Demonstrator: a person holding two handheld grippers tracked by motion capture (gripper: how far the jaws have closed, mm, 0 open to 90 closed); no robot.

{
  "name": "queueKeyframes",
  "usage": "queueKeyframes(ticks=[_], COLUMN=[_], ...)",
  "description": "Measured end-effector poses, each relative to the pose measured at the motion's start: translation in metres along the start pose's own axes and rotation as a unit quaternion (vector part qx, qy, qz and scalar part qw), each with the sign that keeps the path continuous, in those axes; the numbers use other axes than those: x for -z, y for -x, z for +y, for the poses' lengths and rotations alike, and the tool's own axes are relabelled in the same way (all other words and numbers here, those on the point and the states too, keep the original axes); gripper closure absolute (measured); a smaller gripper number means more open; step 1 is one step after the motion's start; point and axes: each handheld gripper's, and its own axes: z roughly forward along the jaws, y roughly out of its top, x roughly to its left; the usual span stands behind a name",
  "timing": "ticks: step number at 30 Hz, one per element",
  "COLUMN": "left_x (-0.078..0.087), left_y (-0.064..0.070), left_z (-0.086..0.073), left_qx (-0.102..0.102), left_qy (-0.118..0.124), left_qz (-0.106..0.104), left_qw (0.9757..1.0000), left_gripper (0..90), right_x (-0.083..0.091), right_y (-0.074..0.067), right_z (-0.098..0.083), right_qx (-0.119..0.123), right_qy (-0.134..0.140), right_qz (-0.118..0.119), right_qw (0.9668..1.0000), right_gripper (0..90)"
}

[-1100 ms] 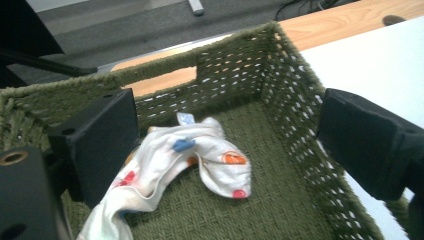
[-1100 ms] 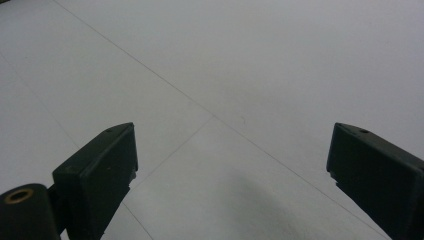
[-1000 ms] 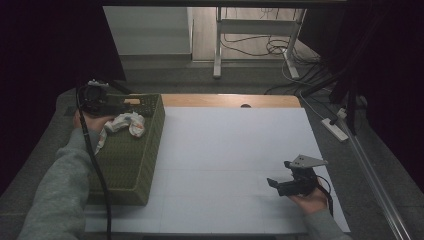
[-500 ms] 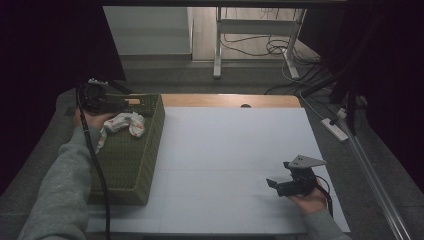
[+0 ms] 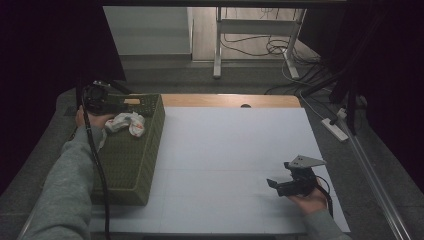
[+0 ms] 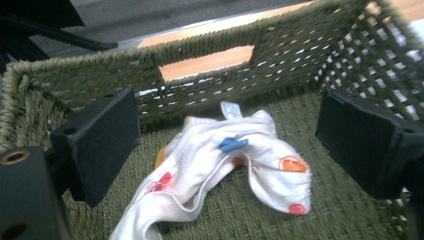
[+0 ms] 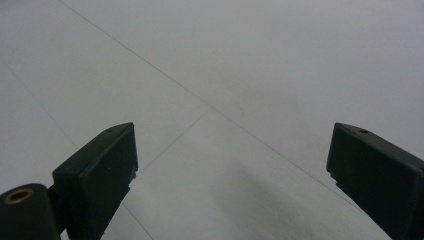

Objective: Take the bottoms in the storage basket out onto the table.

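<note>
A white sock (image 6: 220,170) with orange, red and blue spots is seen crumpled on the woven floor of an olive-green wicker basket (image 6: 280,45), up near the far end wall where the handle slot is cut. In the high view the same sock (image 5: 126,123) is found at the far end of the basket (image 5: 131,165), which is parked along the left edge of the white worktop (image 5: 230,150).

The left hand-held gripper (image 6: 227,145) is held just over that end of the basket, jaws spread wide with the sock sitting in the gap between them, nothing gripped as far as can be seen. From above, the left hand-held gripper (image 5: 100,98) is seen at the basket's far left corner, with its black cable draped back along a grey sleeve (image 5: 65,195).

The right hand-held gripper (image 5: 274,184) is kept well apart from all that, low over the near right part of the worktop, grey three-cornered plate on top. In its own view the right hand-held gripper (image 7: 232,170) is shown wide open too, with just bare white worktop (image 7: 240,65) between the jaws and nothing held.
</note>
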Motion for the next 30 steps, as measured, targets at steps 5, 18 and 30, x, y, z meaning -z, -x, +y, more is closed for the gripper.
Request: queueKeyframes(ticks=[5,18,30], left_x=[-0.009,-0.02,-0.034], left_y=[-0.003,-0.007,-0.013], left_z=[-0.003,-0.009,-0.02], left_qx=[0.008,0.006,0.013], left_qy=[-0.009,-0.025,-0.046], left_qz=[0.0,0.007,0.01], left_qw=[0.9999,0.9996,0.9988], left_gripper=[10.6,10.5,10.4], right_x=[0.0,-0.001,-0.003], right_y=[0.0,0.0,0.0], right_z=[-0.001,-0.001,-0.002], right_qx=[-0.001,-0.001,-0.002], right_qy=[-0.002,-0.004,-0.009], right_qz=[0.0,0.0,0.002], right_qw=[1.0,1.0,1.0], right_gripper=[6.4,6.4,6.4])
